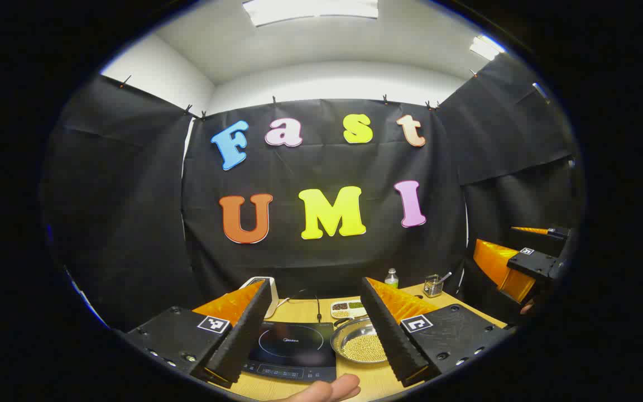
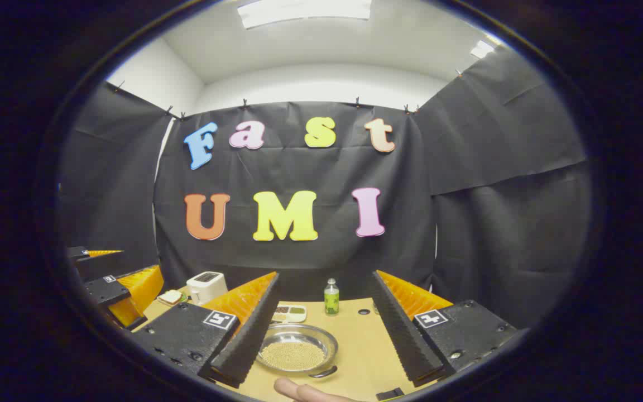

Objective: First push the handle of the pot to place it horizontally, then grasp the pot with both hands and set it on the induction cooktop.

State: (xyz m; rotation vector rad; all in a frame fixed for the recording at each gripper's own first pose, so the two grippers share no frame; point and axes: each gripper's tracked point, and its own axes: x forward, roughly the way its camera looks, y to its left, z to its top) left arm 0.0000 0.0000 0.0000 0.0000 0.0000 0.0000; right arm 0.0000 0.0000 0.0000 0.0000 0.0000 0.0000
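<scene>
The pot [image 1: 359, 345] is a shallow steel pan holding small yellow beans, and it sits on the wooden table [image 1: 299, 310] just right of the black induction cooktop [image 1: 293, 346]. In the right gripper view the pot [image 2: 293, 349] lies between my fingers, low down, with a dark handle [image 2: 324, 372] at its near right rim. My left gripper [image 1: 316, 283] is open above the cooktop and the pot, holding nothing. My right gripper [image 2: 326, 275] is open too, above the pot. Each gripper appears in the other's view: the right gripper [image 1: 517, 268] at far right, the left gripper [image 2: 126, 287] at far left.
A white toaster [image 2: 207, 286] and a slice of bread [image 2: 171, 297] stand at the back left. A divided dish of seasonings [image 2: 288, 314] and a small green bottle [image 2: 331, 298] are behind the pot. A jar with a utensil [image 1: 433, 286] sits at the back right. A fingertip [image 1: 327, 388] shows at the bottom.
</scene>
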